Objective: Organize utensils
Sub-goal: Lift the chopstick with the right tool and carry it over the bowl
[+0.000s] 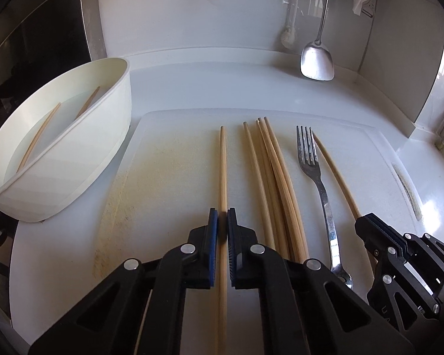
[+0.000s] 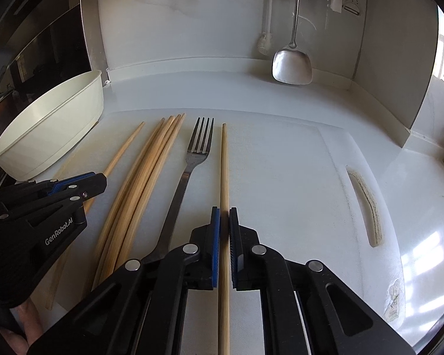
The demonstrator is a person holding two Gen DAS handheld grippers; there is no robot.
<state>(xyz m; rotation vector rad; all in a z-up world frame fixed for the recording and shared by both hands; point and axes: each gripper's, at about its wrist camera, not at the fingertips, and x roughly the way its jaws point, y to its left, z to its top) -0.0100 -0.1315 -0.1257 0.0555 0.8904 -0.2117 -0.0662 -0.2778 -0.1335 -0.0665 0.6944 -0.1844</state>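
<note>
Chopsticks lay in a row along the white cutting board [image 1: 168,153], and we had each gripper clamped on one. Our left gripper [image 1: 223,222] held the lone chopstick [image 1: 223,165] nearest the board's left edge; our right gripper [image 2: 224,222] pinched the chopstick [image 2: 224,165] just right of the fork [image 2: 189,171]. Between them sat the loose bundle [image 1: 269,171]. The oval bin [image 1: 115,118], off the board's left edge, already held two sticks. We judged the risks plain: thin round sticks could pivot in narrow pads, the long tails could sweep the bundle or fork, and our two arms could collide heading for the bin together.
</note>
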